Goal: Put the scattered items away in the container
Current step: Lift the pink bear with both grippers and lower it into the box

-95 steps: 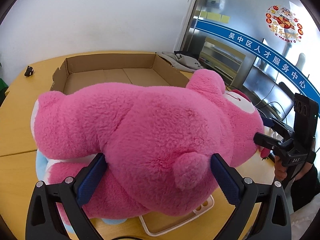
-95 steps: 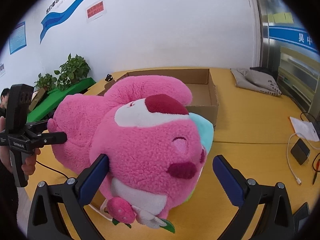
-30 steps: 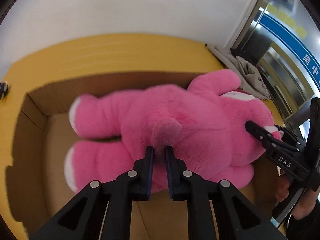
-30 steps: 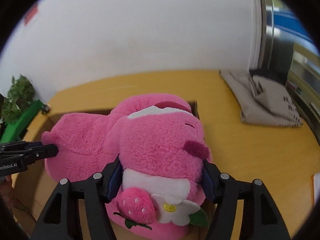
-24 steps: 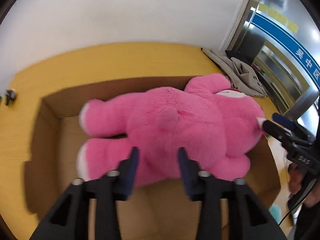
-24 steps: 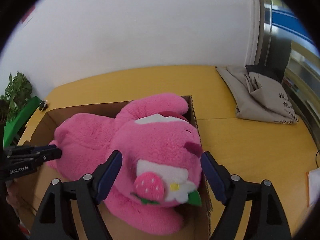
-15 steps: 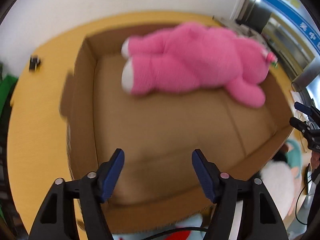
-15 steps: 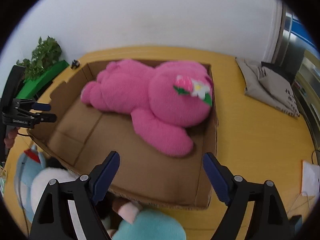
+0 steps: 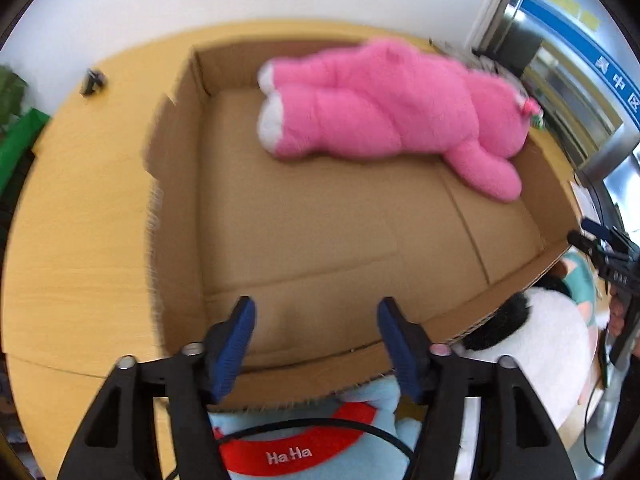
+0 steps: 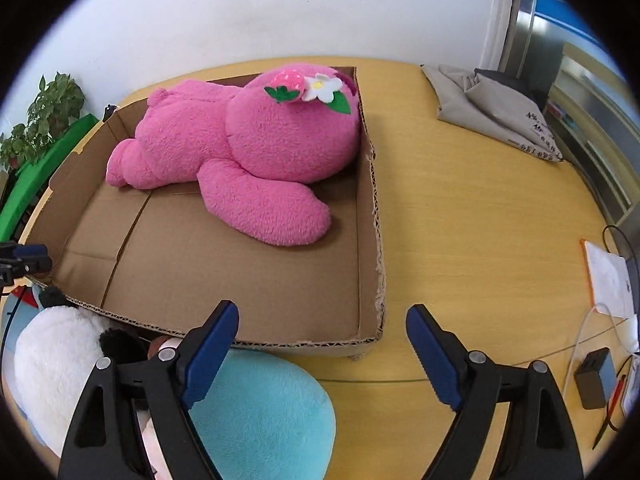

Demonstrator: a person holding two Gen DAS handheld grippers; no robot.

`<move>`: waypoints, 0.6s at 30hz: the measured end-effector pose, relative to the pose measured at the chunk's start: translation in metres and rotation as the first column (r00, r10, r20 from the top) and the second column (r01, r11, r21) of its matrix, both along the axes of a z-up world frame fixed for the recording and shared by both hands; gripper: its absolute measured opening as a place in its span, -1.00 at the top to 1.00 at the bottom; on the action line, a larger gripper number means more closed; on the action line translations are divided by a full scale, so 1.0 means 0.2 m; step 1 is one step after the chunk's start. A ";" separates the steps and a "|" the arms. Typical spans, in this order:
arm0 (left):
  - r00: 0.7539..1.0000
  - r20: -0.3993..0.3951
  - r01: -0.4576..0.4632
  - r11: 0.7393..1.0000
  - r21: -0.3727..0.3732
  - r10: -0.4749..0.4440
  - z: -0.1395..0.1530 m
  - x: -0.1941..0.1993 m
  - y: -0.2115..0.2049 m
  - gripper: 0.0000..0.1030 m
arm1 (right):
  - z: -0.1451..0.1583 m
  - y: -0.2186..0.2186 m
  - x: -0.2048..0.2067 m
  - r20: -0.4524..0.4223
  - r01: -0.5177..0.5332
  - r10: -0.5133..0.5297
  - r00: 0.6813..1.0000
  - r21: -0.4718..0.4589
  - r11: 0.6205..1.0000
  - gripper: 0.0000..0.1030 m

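Observation:
A big pink plush bear (image 9: 384,108) lies face down in the far part of the shallow cardboard box (image 9: 176,184); it also shows in the right wrist view (image 10: 248,148), inside the box (image 10: 370,216). My left gripper (image 9: 316,320) is open and empty over the box's near edge. My right gripper (image 10: 322,328) is open and empty above the box's near right corner. A white and black plush (image 10: 52,344), a turquoise plush (image 10: 264,412) and a light blue plush with a red "HaHa" patch (image 9: 288,452) lie on the table in front of the box.
The yellow wooden table (image 10: 480,208) carries a folded grey cloth (image 10: 496,108) at the far right, a paper sheet, a black charger (image 10: 596,376) and cables at the right edge. A green plant (image 10: 44,116) stands at the far left.
Both grippers let go of the pink bear, opened wide and pulled back and up toward the box's near edge. The bear now lies in the box.

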State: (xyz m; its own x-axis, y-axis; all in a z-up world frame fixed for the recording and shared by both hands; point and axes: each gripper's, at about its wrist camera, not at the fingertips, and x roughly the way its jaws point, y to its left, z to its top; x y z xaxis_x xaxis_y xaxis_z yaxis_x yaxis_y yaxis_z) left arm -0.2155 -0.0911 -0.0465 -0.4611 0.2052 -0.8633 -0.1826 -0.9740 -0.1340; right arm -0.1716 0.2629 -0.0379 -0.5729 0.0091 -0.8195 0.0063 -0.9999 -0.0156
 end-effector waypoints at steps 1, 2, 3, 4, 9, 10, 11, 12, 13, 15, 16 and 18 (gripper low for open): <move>0.999 -0.049 -0.014 1.000 0.011 0.015 0.08 0.04 0.00 -0.48 | 0.04 -0.01 0.03 -0.029 0.002 -0.001 1.000 0.021 1.000 -0.67; 0.995 -0.093 -0.026 0.999 0.019 0.027 0.15 0.07 -0.01 -0.61 | 0.09 -0.03 0.07 -0.069 0.001 0.002 0.998 0.042 0.999 -0.67; 0.989 -0.144 -0.039 0.999 0.020 0.042 0.23 0.13 -0.01 -0.69 | 0.16 -0.04 0.12 -0.109 0.000 0.007 0.994 0.064 0.998 -0.67; 0.980 -0.189 -0.055 0.998 0.013 0.057 0.30 0.21 -0.04 -0.83 | 0.22 -0.06 0.17 -0.142 0.008 0.003 0.990 0.082 0.997 -0.68; 0.923 -0.373 -0.120 0.992 -0.043 0.096 0.54 0.58 0.01 -1.00 | 0.40 -0.07 0.49 -0.270 0.087 -0.099 0.958 -0.057 0.995 -0.84; 0.913 -0.395 -0.131 0.990 -0.049 0.101 0.56 0.65 0.03 -0.99 | 0.41 -0.08 0.53 -0.278 0.093 -0.111 0.954 -0.077 0.993 -0.87; 0.906 -0.411 -0.137 0.989 -0.055 0.103 0.58 0.68 0.06 -0.99 | 0.40 -0.10 0.57 -0.278 0.100 -0.118 0.953 -0.080 0.992 -0.88; 0.901 -0.422 -0.135 0.989 -0.059 0.097 0.59 0.73 0.08 -1.00 | 0.40 -0.13 0.60 -0.279 0.102 -0.118 0.953 -0.070 0.992 -0.89; 0.896 -0.435 -0.127 0.990 -0.060 0.089 0.60 0.79 0.11 -1.00 | 0.41 -0.15 0.63 -0.287 0.101 -0.113 0.951 -0.058 0.993 -0.89; 0.888 -0.452 -0.124 0.991 -0.057 0.085 0.61 0.87 0.14 -1.00 | 0.43 -0.20 0.68 -0.320 0.099 -0.110 0.941 -0.048 0.994 -0.89; 0.886 -0.457 -0.119 0.991 -0.061 0.078 0.62 0.91 0.16 -1.00 | 0.44 -0.22 0.70 -0.328 0.093 -0.104 0.939 -0.049 0.994 -0.89; 0.881 -0.469 -0.115 0.991 -0.076 0.066 0.61 0.96 0.19 -1.00 | 0.47 -0.26 0.74 -0.345 0.056 -0.065 0.936 -0.038 0.998 -0.89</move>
State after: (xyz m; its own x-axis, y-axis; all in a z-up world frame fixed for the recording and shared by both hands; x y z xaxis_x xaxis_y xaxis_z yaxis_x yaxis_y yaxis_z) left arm -0.0228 -0.0528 0.0759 -0.8266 0.0688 -0.5586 -0.1107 -0.9930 0.0415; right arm -0.0228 0.2101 0.0558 -0.8203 0.0336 -0.5710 -0.0553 -0.9983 0.0207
